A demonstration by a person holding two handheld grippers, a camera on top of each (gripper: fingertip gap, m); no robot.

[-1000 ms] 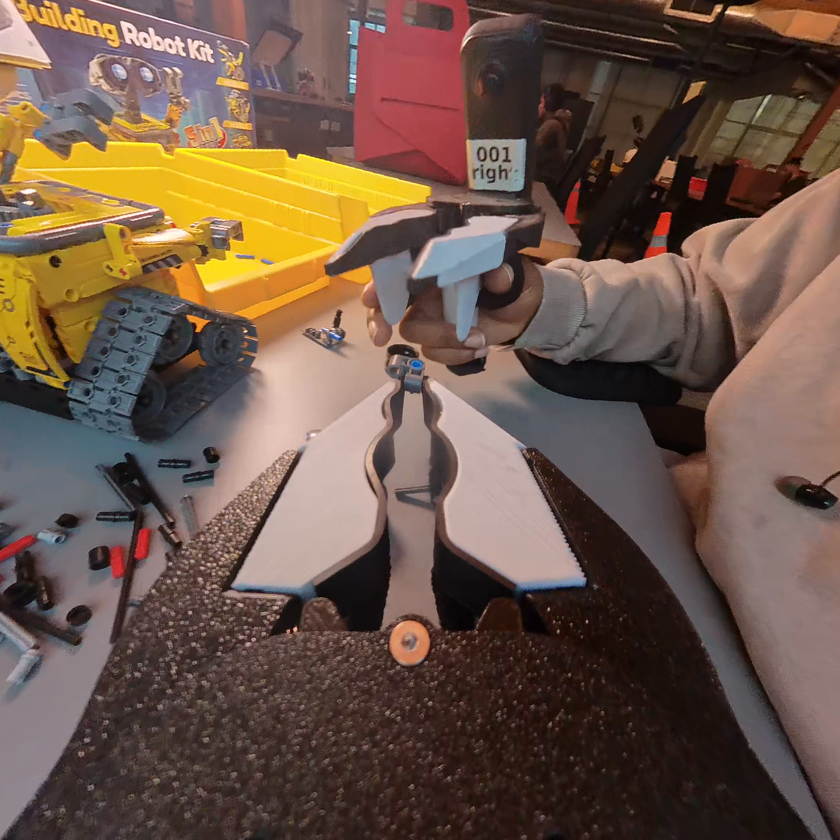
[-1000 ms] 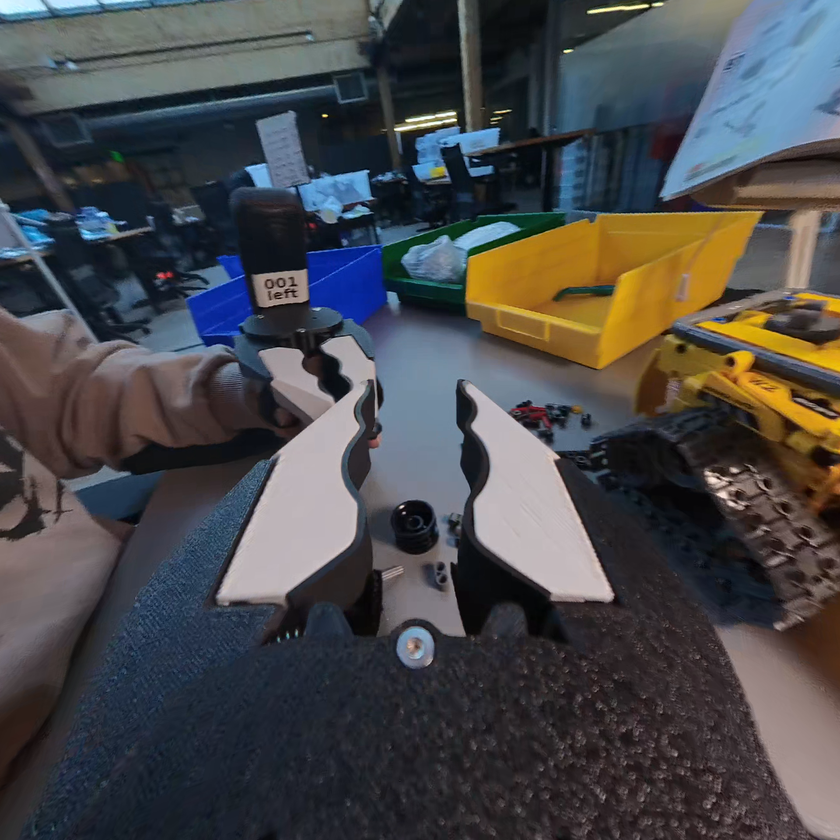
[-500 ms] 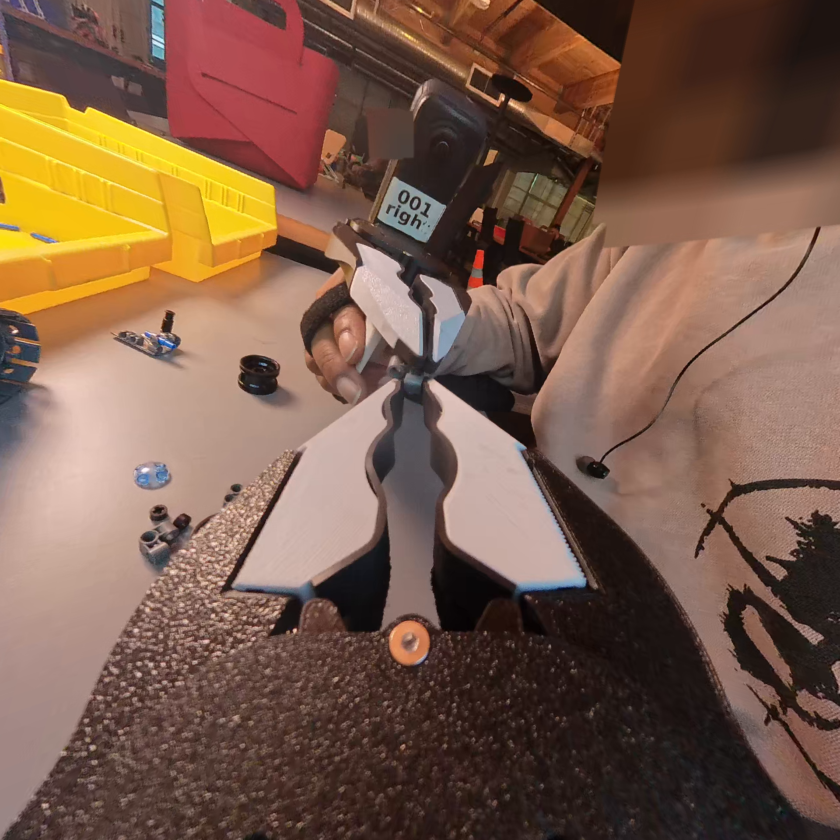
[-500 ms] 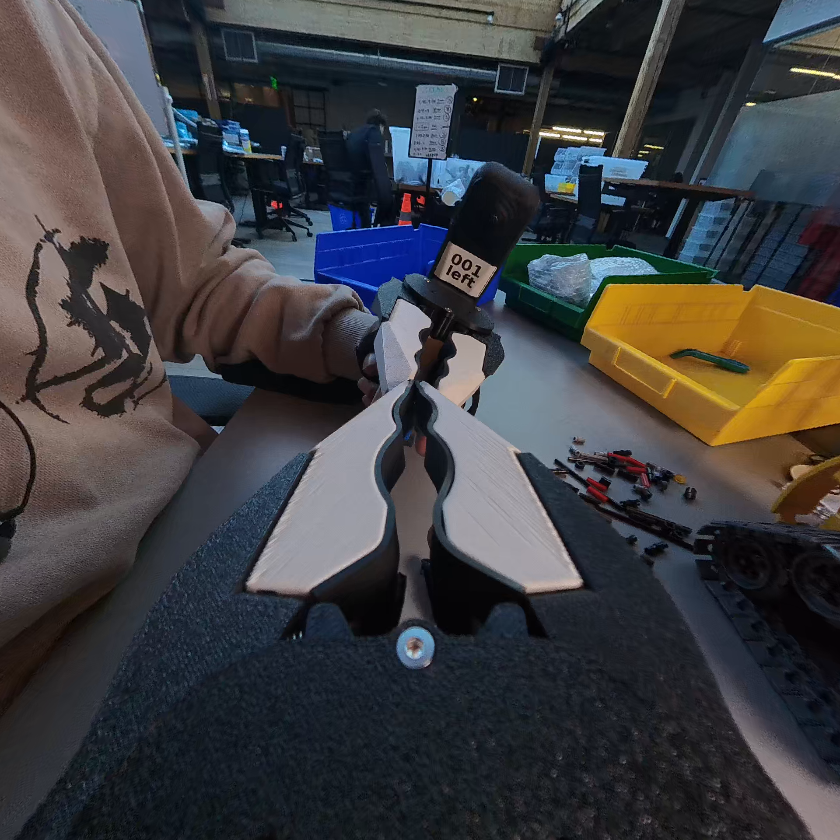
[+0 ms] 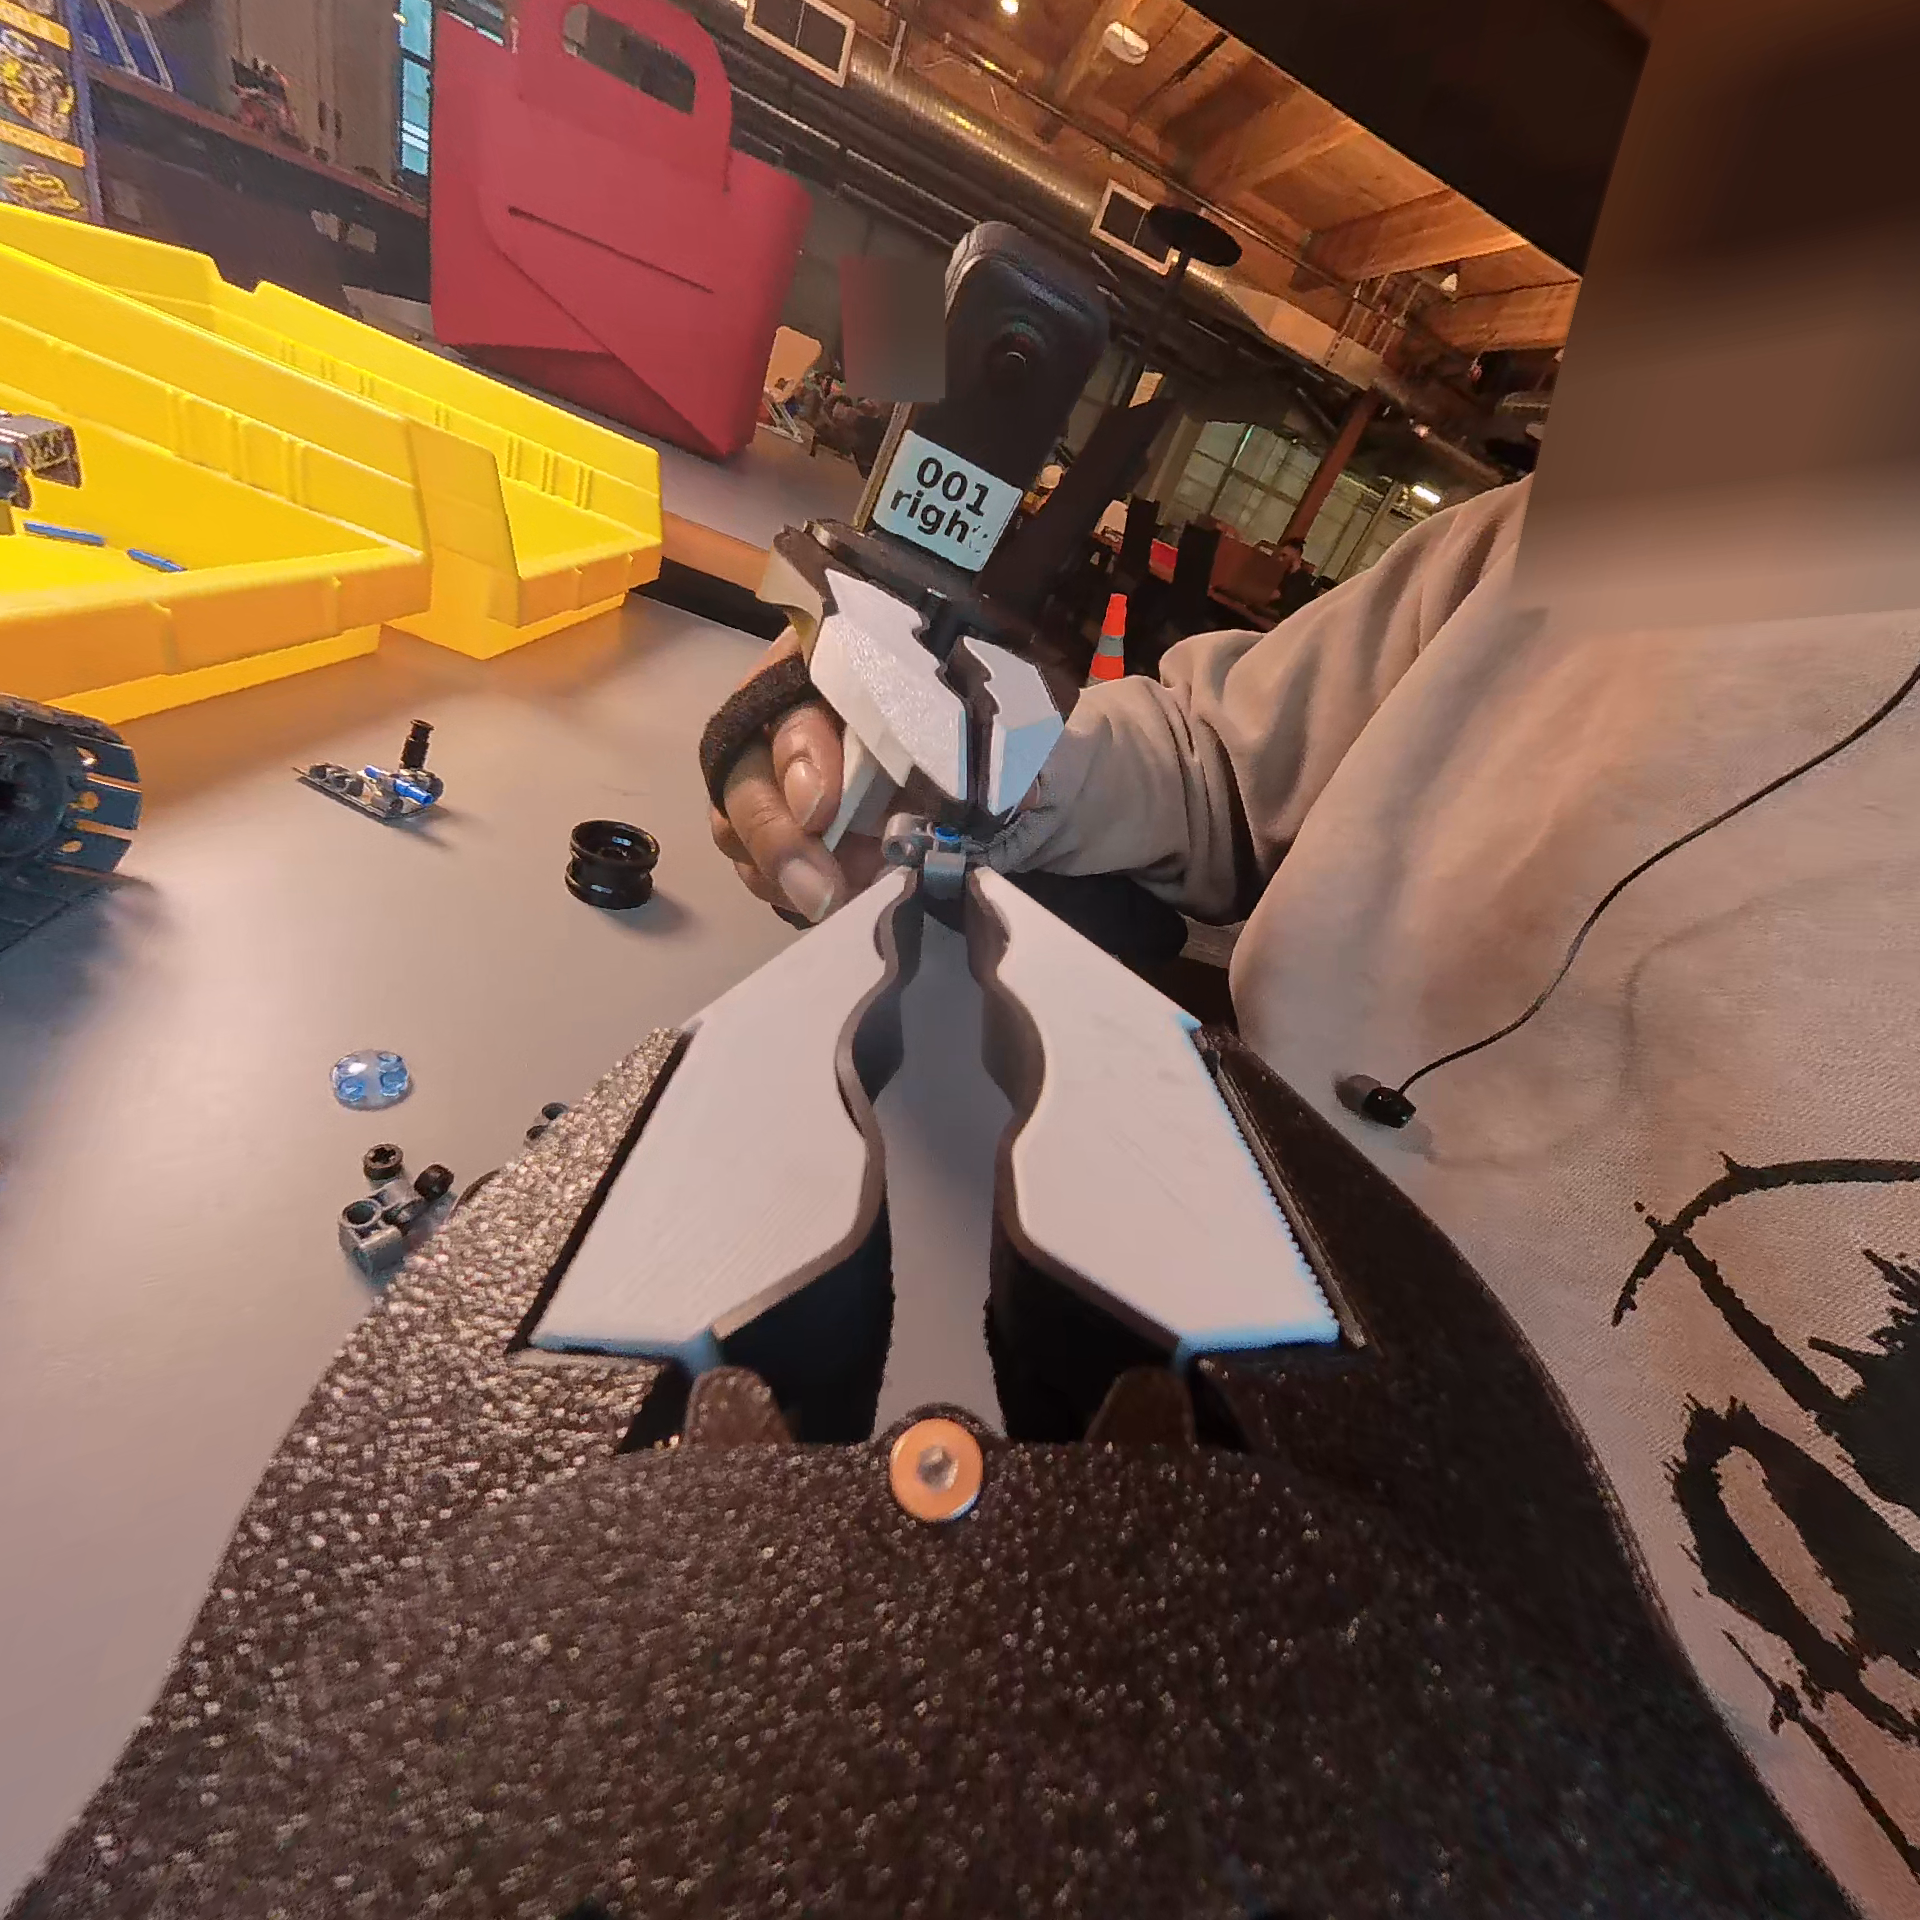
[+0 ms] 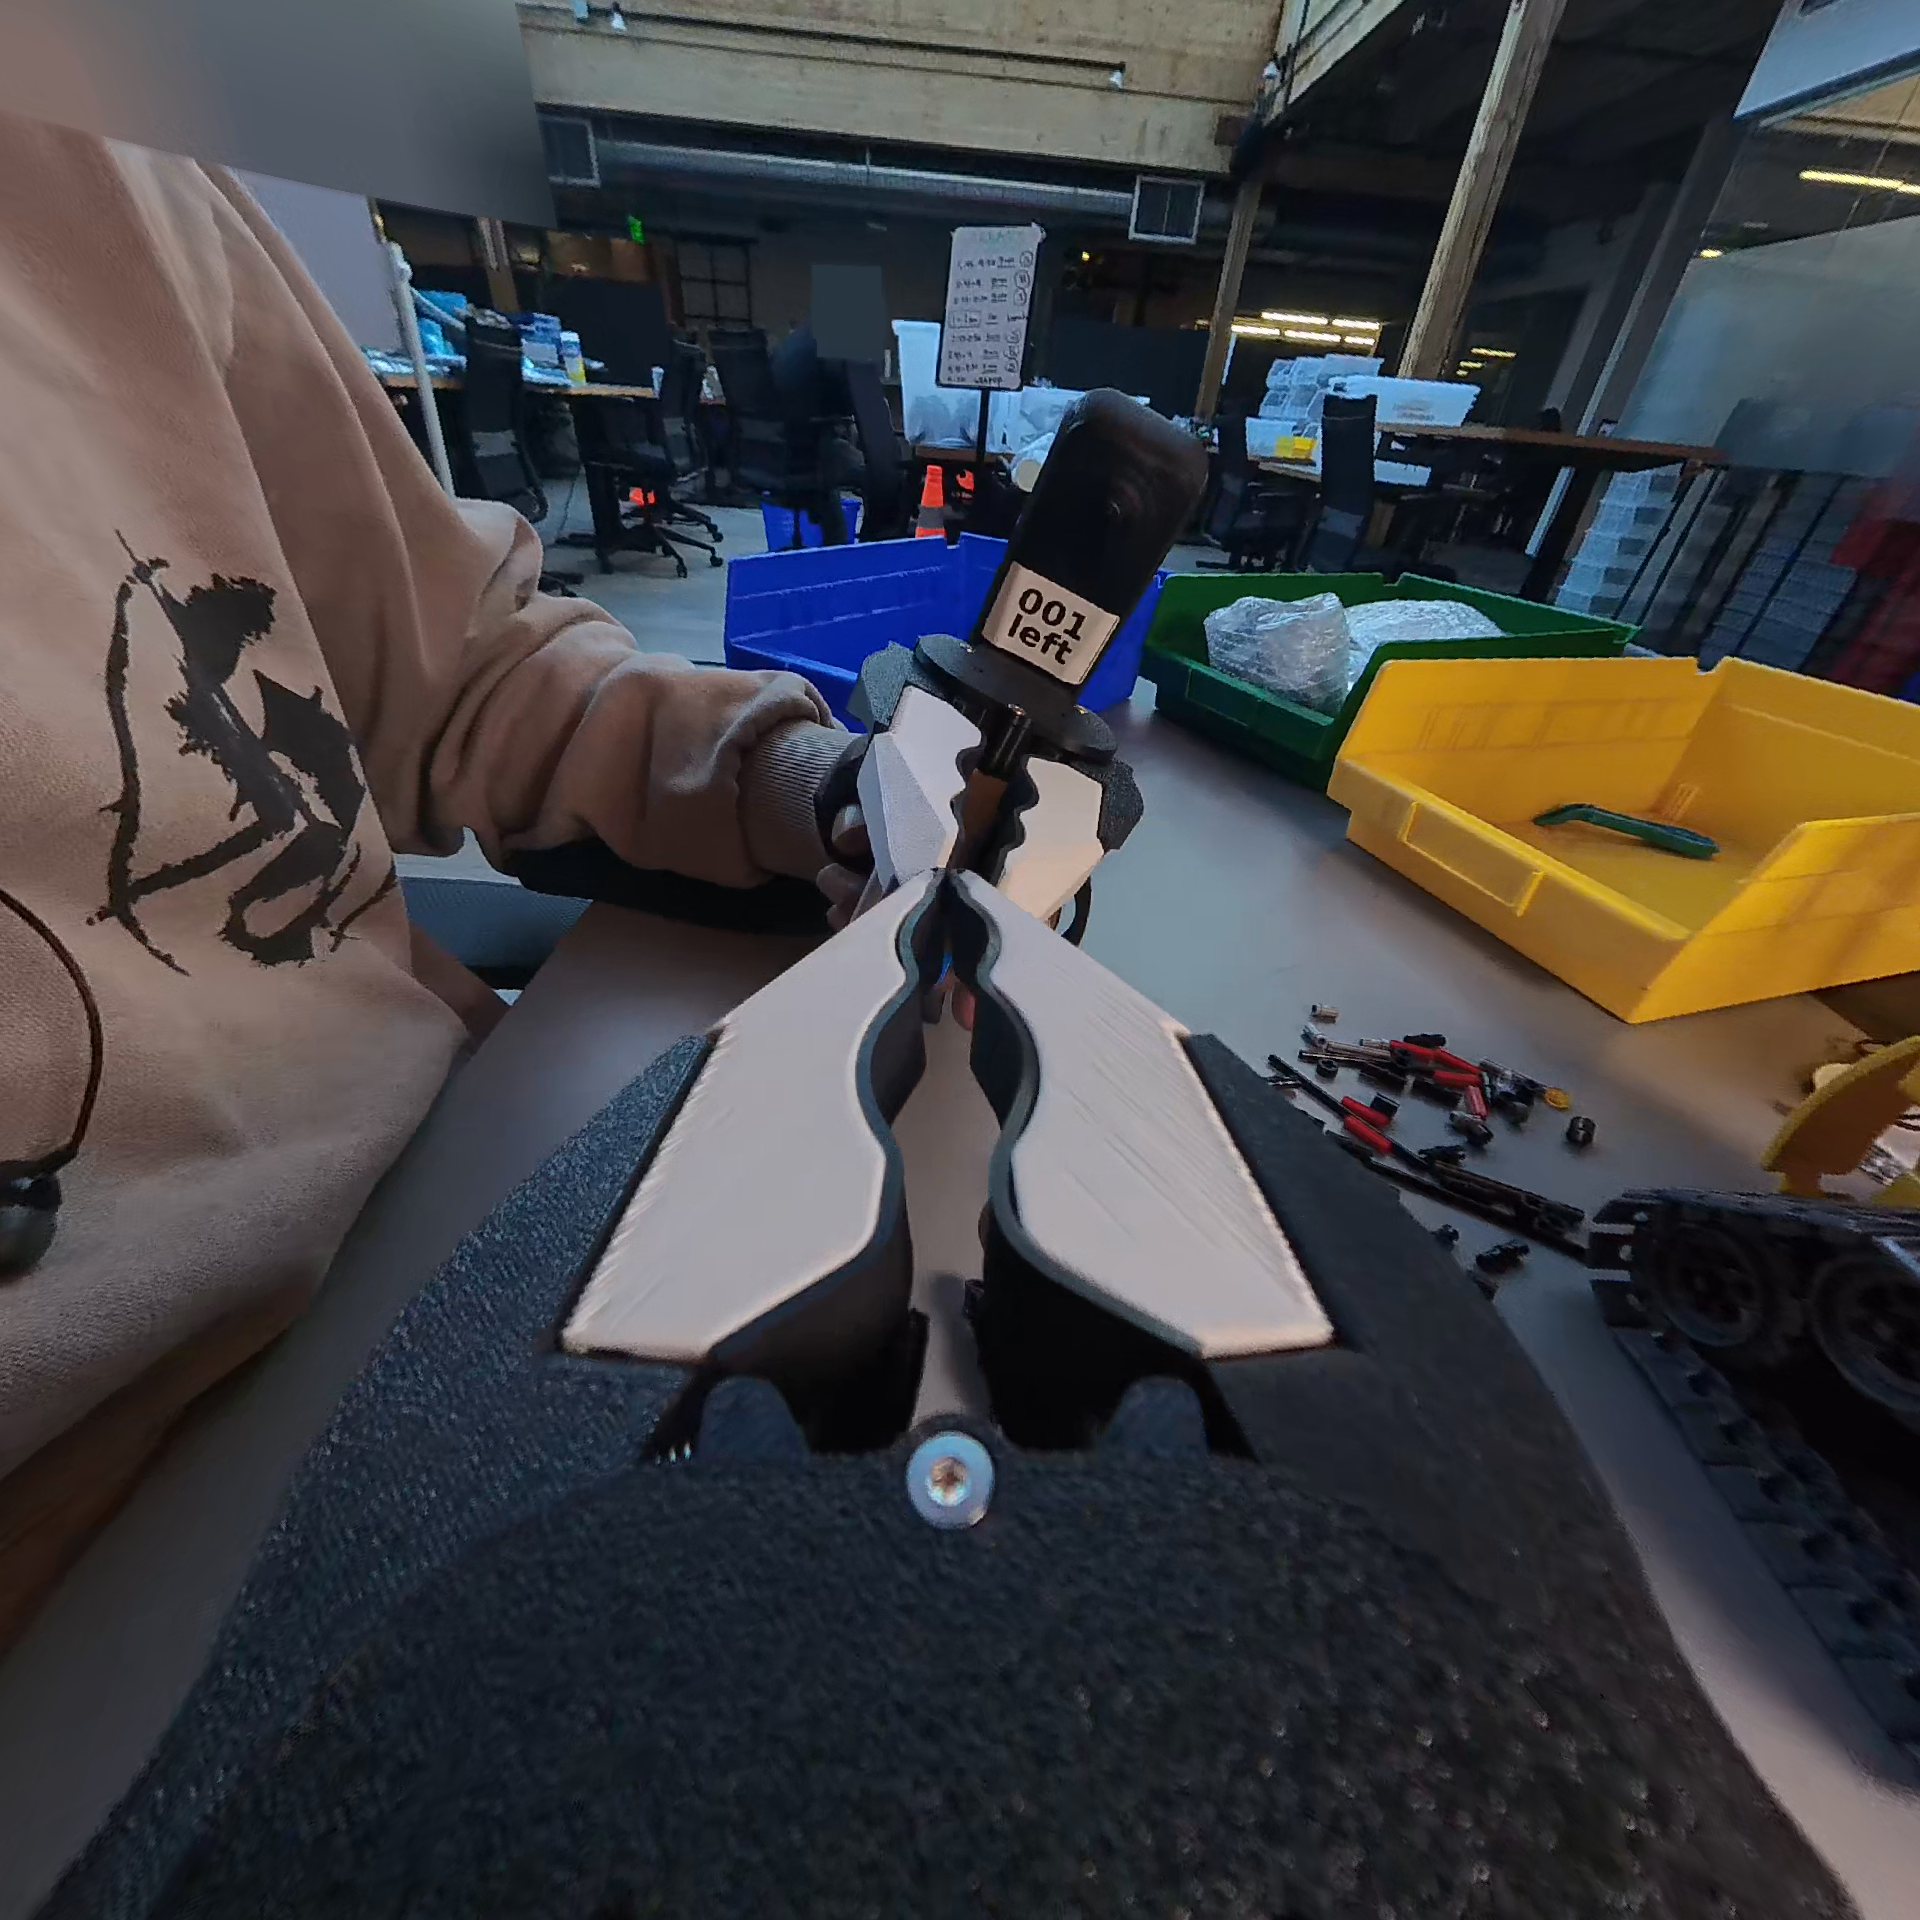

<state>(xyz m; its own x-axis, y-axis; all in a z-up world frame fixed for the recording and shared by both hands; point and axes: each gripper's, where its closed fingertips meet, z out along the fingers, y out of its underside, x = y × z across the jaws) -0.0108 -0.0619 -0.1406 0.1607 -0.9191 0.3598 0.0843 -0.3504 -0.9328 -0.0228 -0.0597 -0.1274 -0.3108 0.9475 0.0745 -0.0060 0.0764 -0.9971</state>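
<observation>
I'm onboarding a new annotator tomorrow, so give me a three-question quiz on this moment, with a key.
1. True or false: the left gripper is shut on a small grey connector piece.
2. Which lies nearest the black wheel hub on the grey table? A) a green tool B) the right gripper C) a blue bin
3. Fill in: in the right wrist view, the green tool lies inside a ____ bin.

Key: 1 true; 2 B; 3 yellow.
</observation>
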